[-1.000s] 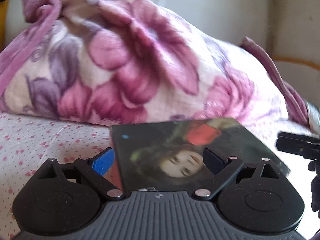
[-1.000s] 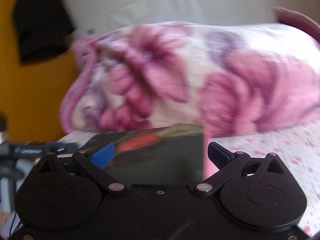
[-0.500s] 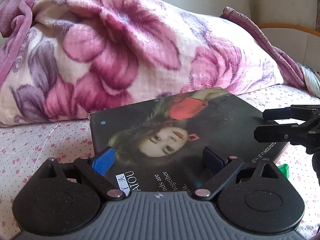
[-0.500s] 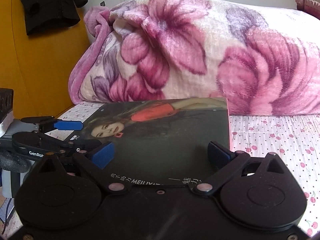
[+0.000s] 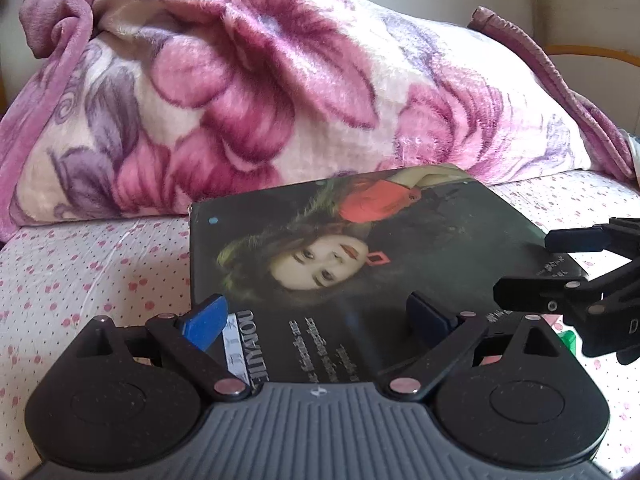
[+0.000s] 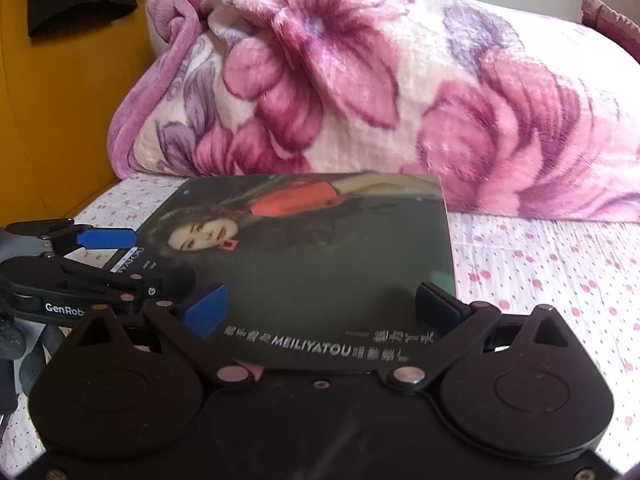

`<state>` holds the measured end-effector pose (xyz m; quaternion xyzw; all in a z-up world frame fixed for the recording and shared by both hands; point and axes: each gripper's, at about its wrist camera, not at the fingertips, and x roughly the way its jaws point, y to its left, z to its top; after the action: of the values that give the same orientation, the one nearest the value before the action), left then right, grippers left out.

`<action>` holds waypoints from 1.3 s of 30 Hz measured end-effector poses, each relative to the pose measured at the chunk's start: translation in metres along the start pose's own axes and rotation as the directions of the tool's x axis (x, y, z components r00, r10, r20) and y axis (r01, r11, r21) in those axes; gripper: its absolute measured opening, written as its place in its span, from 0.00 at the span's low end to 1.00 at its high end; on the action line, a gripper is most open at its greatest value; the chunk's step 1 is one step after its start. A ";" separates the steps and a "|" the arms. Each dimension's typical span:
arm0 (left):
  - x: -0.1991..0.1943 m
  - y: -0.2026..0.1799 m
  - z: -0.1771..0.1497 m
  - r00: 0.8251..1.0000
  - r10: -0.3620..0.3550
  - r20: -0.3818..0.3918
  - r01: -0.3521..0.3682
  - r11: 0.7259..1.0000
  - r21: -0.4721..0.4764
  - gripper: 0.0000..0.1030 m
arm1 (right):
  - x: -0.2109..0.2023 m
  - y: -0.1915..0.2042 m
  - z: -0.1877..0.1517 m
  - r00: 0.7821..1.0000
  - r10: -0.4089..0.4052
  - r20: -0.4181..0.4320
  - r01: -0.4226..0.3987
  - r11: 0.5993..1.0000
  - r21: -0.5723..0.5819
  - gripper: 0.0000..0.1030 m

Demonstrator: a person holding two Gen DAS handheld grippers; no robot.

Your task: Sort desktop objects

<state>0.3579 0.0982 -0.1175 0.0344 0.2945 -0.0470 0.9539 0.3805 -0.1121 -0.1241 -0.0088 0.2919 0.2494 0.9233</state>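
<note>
My left gripper (image 5: 316,312) and right gripper (image 6: 322,306), jaws wide and holding nothing, frame the dark album sleeve (image 5: 360,264) lying flat between and ahead of them, probably for sorting.

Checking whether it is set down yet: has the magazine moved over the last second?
Yes. The magazine now shows more sheet between it and the floral blanket, so it came toward the camera.

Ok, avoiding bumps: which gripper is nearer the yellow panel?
Left. The left gripper is at the corner of the album cover toward the yellow panel; the right gripper is at its near edge, farther away.
</note>
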 end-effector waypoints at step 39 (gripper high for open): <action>-0.233 -0.083 -0.095 0.982 0.135 -0.136 -0.150 0.983 -0.107 0.94 | -0.214 0.079 -0.085 0.978 -0.146 -0.146 0.155 0.987 0.046 0.99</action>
<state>0.1043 0.0407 -0.0673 0.0027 0.3540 0.0410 0.9343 0.1472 -0.1539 -0.0675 -0.0220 0.3625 0.1690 0.9162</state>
